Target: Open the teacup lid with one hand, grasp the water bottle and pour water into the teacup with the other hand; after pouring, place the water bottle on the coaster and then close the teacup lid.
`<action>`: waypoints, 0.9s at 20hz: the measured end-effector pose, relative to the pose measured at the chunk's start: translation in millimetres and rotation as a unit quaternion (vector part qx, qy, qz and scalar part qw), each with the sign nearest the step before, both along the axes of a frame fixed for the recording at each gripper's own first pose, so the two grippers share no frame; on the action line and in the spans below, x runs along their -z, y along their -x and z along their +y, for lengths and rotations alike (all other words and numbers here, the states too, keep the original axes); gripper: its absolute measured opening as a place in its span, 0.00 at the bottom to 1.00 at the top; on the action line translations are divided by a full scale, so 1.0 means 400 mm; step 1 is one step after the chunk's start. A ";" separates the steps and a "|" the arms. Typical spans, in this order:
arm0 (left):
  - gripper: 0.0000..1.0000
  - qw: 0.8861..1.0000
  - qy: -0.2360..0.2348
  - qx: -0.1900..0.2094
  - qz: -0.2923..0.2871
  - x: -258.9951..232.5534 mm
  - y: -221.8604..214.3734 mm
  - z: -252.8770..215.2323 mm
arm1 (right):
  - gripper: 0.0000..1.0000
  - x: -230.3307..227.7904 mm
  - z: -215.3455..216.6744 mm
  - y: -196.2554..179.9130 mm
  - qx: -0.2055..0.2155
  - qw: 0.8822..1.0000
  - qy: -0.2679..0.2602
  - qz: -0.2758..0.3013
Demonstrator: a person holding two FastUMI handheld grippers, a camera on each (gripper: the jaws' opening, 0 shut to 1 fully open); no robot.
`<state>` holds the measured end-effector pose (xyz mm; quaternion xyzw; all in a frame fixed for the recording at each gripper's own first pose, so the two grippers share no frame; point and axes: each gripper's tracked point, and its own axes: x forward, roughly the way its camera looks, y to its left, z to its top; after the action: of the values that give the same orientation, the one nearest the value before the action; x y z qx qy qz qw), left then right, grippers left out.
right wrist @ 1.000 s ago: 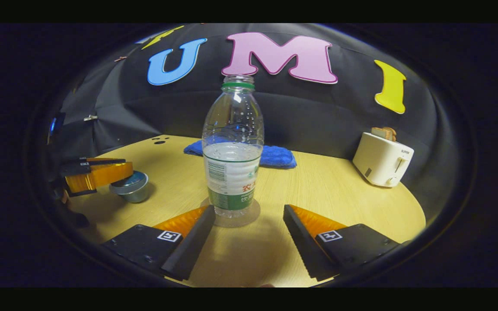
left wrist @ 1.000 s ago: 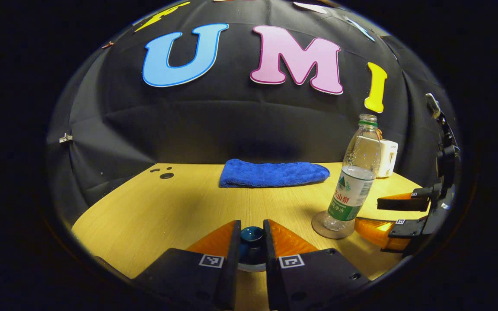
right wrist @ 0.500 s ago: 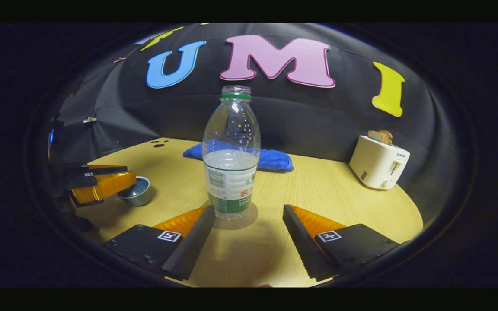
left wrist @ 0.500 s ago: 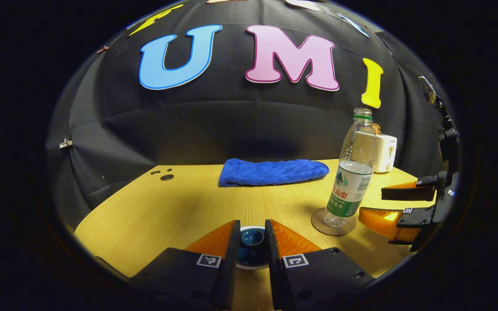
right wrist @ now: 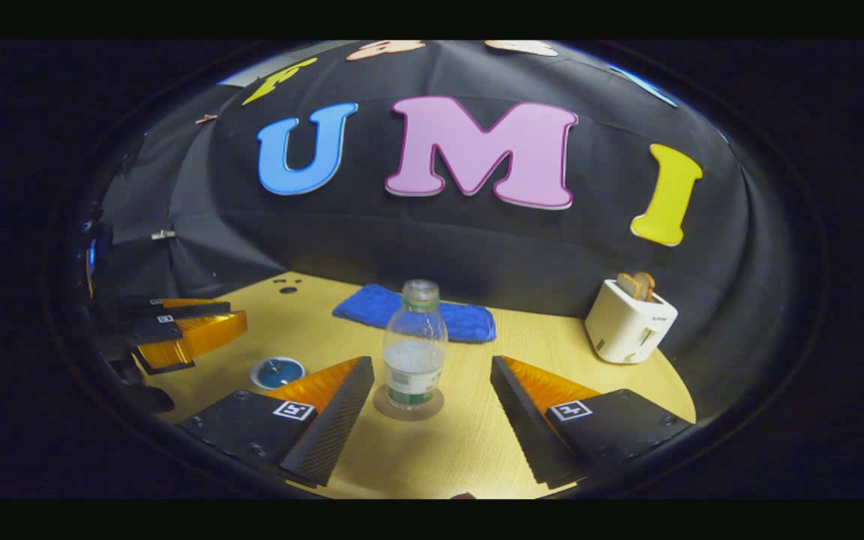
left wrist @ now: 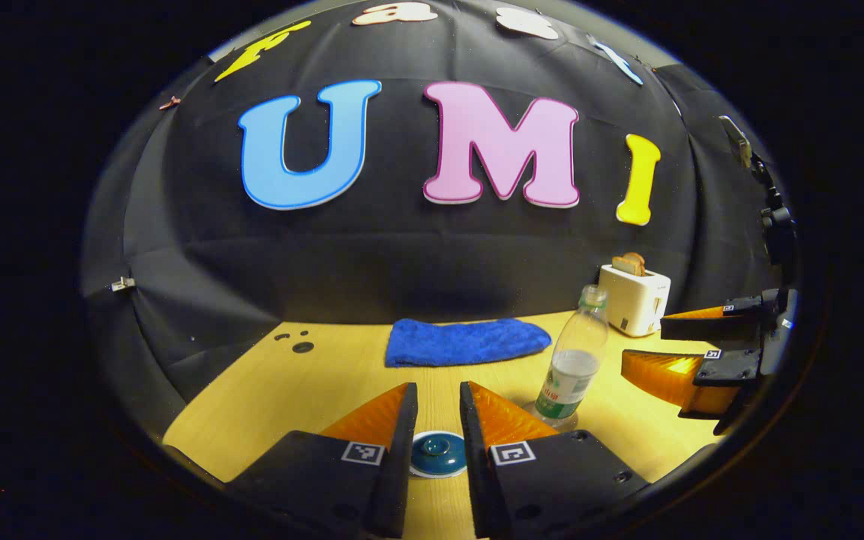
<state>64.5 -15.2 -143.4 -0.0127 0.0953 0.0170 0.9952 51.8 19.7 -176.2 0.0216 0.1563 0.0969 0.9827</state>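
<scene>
Backing up and away from the water bottle (right wrist: 415, 352) standing on its coaster (right wrist: 383, 407), right gripper (right wrist: 430, 365) jaws gaping wide, left gripper (left wrist: 438, 391) jaws narrowly parted and empty above the teacup lid (left wrist: 438, 452) reseated left of that bottle, likely finishing the task.

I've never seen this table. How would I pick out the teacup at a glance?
Start at the wooden table and find the clear water bottle on its round coaster. To the bottle's left, in the right gripper view, sits the teacup, low and round, closed by a dark blue lid with a knob.
</scene>
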 end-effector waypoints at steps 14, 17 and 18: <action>0.37 0.996 -0.004 0.033 -0.080 -0.420 0.171 0.020 | 0.97 -0.402 -0.044 0.158 0.005 0.997 -0.029 -0.078; 0.37 0.995 -0.008 0.035 -0.094 -0.451 0.194 0.024 | 0.97 -0.441 -0.053 0.175 0.018 0.995 -0.035 -0.094; 0.37 0.995 -0.007 0.035 -0.096 -0.455 0.202 0.024 | 0.97 -0.449 -0.055 0.180 0.021 0.994 -0.036 -0.098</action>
<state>-16.3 -5.4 38.6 -0.0043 0.0000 -0.0182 0.9998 -20.3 -2.3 3.2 0.0506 0.0554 0.0838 0.9937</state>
